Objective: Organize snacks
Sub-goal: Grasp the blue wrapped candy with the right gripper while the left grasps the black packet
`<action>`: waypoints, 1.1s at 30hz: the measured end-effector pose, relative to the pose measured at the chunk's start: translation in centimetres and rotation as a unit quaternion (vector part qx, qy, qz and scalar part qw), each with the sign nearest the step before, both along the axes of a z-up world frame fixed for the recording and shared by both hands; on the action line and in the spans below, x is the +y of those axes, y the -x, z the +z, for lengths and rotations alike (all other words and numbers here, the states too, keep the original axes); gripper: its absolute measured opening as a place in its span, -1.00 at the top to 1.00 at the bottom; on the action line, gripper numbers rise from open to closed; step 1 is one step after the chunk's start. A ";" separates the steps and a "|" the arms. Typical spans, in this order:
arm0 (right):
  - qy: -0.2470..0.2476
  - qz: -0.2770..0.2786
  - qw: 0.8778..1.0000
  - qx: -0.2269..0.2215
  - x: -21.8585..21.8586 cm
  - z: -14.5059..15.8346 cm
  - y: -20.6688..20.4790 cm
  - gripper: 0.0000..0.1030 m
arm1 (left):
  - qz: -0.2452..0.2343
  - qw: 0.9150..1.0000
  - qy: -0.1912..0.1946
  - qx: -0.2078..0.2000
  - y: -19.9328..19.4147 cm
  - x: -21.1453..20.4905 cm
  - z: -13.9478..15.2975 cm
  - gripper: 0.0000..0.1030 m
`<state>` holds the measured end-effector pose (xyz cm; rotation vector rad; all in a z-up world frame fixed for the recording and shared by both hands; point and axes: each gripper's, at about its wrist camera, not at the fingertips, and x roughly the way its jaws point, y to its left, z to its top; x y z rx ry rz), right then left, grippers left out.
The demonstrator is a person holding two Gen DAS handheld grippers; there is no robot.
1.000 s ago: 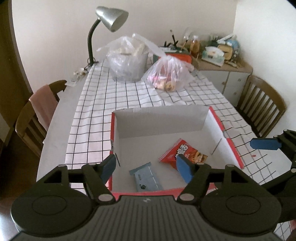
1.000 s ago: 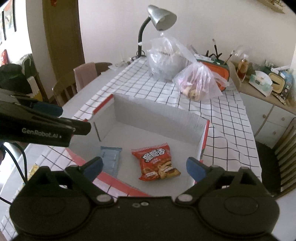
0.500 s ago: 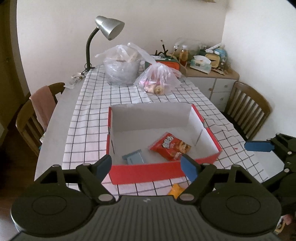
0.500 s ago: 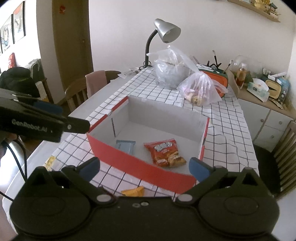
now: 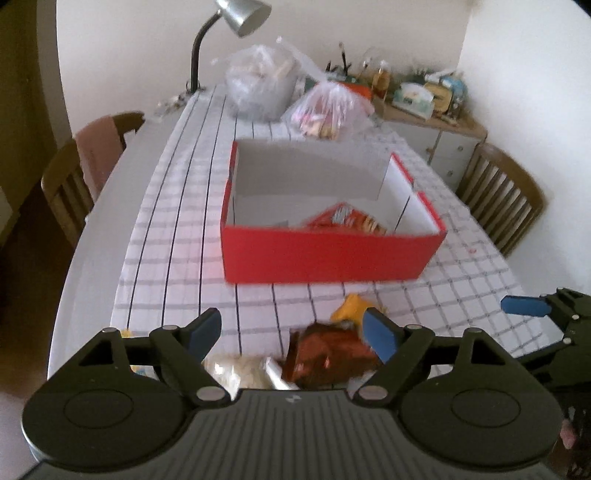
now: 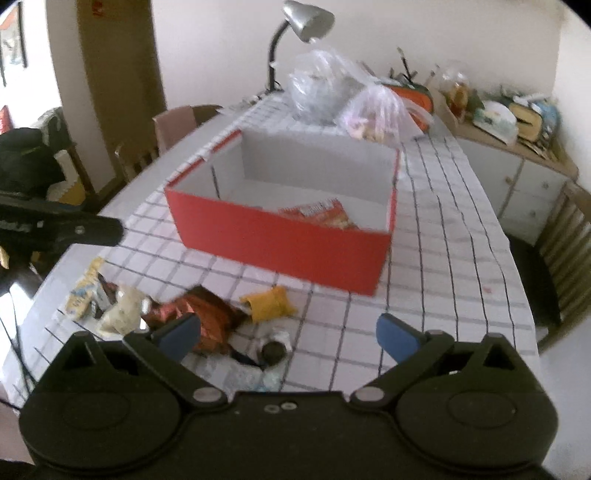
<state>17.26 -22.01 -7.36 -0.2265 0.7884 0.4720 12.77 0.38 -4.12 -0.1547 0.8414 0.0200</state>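
A red box with white inside walls stands on the checked tablecloth; it also shows in the right wrist view. A red snack packet lies inside it. Loose snacks lie on the cloth near the table's front edge: a yellow packet, a brown-red packet, a pale packet and a small white packet. My left gripper is open and empty above the brown-red packet. My right gripper is open and empty above the loose snacks.
Two clear plastic bags and a desk lamp stand at the table's far end. Wooden chairs flank the table. A cluttered sideboard stands at the back right.
Both grippers have pulled back from over the box toward the table's front edge. The box now looks farther away, and the loose snacks have come into view below the fingers.
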 end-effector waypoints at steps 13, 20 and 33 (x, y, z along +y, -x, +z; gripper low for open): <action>0.037 -0.032 0.997 0.062 -1.2 -6.7 0.2 -0.75 | 0.028 0.996 -0.011 0.078 1.9 1.5 -6.1 -0.63; 0.048 -0.026 0.995 0.080 -0.5 -8.6 0.3 -0.57 | 0.018 0.994 -0.011 0.108 3.4 1.3 -8.1 -0.63; 0.052 -0.021 0.995 0.085 1.2 -9.7 0.2 -0.24 | -0.014 0.991 -0.015 0.135 3.9 -1.0 -10.3 -0.63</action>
